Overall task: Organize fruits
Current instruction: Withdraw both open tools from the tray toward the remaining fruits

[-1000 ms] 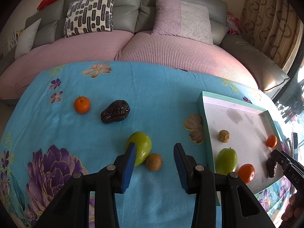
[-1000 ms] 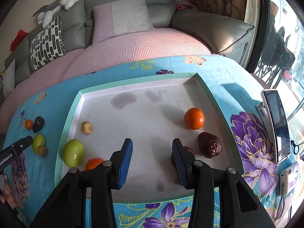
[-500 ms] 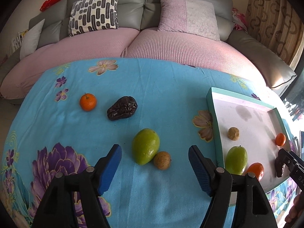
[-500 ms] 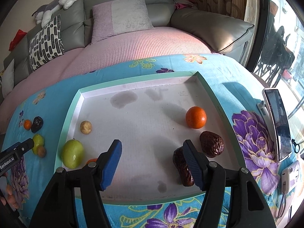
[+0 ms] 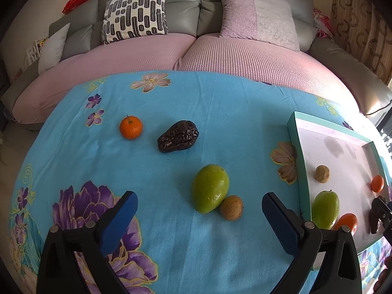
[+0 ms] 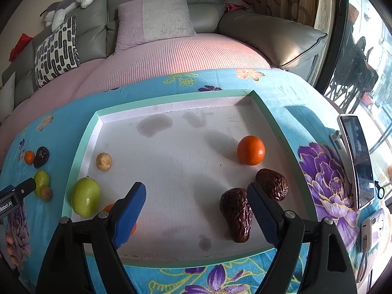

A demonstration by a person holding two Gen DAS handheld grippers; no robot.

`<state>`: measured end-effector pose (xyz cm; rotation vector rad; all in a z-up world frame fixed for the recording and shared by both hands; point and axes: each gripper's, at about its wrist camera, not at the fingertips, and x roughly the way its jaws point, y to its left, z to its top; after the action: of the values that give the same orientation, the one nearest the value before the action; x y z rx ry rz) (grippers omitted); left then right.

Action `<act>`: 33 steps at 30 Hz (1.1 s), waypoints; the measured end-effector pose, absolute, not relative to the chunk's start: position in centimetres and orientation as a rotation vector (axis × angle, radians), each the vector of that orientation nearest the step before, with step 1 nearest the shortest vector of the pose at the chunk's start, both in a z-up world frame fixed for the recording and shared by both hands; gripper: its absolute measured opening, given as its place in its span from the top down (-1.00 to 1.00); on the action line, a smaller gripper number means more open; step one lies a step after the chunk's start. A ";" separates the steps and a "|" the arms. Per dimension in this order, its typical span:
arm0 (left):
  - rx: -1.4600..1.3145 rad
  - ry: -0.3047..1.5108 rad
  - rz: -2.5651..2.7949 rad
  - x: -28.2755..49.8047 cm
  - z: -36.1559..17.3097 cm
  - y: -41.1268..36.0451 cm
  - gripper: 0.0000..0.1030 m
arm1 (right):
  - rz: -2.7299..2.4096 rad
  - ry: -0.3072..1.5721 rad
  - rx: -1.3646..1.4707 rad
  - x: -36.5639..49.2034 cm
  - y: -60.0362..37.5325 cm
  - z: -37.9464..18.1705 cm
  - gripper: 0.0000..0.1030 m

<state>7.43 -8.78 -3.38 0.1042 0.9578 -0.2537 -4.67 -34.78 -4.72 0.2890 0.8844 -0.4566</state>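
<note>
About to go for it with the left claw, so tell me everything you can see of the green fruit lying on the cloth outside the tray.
The green fruit is oval, smooth and yellow-green with a slight shine and small dark specks, narrowing toward its near end. It lies on its side on the blue flowered cloth, left of the tray. A small round brown fruit rests against its near right side. The left claw is wide open just short of it, not touching.
</note>
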 end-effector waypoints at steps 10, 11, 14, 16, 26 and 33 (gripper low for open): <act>0.128 0.949 -0.245 7.5 -3.3 -8.8 -1.00 | -0.453 0.851 0.280 -4.7 -34.5 -4.5 -0.86; 0.128 0.946 -0.245 7.4 -3.3 -8.7 -1.00 | -0.449 0.849 0.281 -4.7 -34.4 -4.5 -0.86; 0.128 0.937 -0.237 7.5 -2.9 -8.4 -1.00 | -0.437 0.848 0.264 -4.5 -34.1 -4.4 -0.86; 0.124 0.930 -0.224 7.7 -2.7 -7.8 -1.00 | -0.426 0.842 0.250 -4.3 -33.7 -4.3 -0.86; 0.070 0.892 -0.104 8.9 -1.4 -2.9 -1.00 | -0.356 0.793 0.259 -3.3 -31.5 -3.5 -0.86; 0.006 0.863 0.012 9.7 -0.6 2.1 -1.00 | -0.311 0.786 0.275 -1.9 -29.1 -3.6 -0.86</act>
<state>9.72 2.10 -0.59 0.0058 0.8629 0.0119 -1.91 -29.11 -3.60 0.2754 0.7859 -0.3105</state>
